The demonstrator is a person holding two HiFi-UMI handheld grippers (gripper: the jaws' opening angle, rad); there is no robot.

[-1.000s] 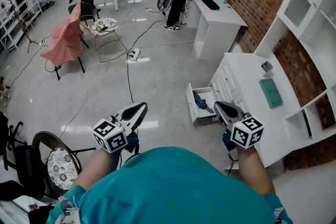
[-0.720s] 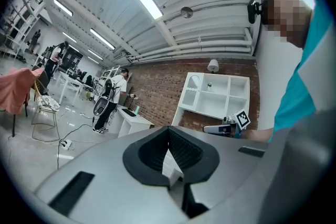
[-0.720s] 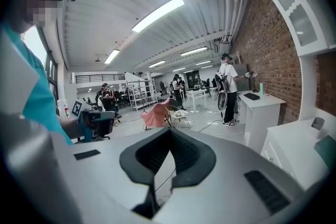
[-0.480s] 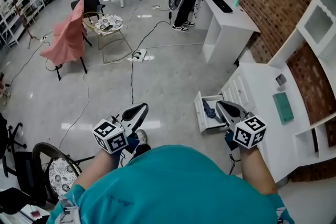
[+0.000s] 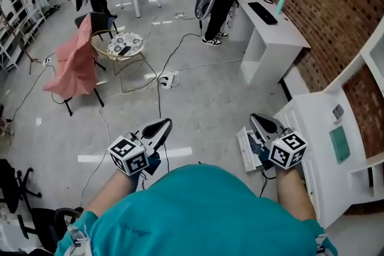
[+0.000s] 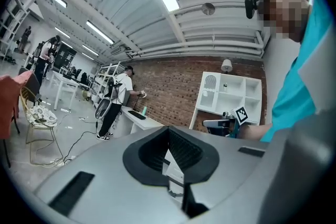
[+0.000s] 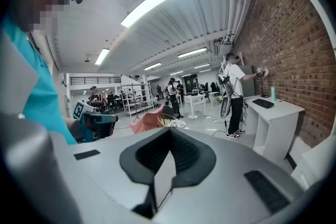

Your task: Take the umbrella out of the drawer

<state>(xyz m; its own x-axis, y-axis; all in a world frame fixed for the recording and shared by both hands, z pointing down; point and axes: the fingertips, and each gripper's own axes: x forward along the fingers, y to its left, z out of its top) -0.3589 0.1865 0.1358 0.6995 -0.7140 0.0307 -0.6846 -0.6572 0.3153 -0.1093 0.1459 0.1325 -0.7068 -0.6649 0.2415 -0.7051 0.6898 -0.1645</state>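
The task is judged to be at its very start. The drawer point(image 5: 242, 151) is seen pulled out from the front of the white cupboard point(image 5: 318, 129). The umbrella point(image 5: 254, 142), a dark blue bundle, lies inside the drawer and is partly covered in the head view by the right claw point(image 5: 259, 120). Nothing has been lifted out yet.

The right claw is held out over the drawer as the head view shows it, but how high above the umbrella it stands cannot be told. In the right gripper view its jaws are pressed together with nothing between them, and only the open room is seen beyond them.

The left claw point(image 5: 161, 125) is held over bare floor point(image 5: 198, 99), well apart from the drawer. In the left gripper view its jaws are likewise drawn together and empty.

The opening of the drawer can be counted as done, since the umbrella is already exposed. Everything else is judged to be left. A claw has to be spread and brought down into the drawer, then clamped on the umbrella. The umbrella then has to be raised clear of the drawer's rim.
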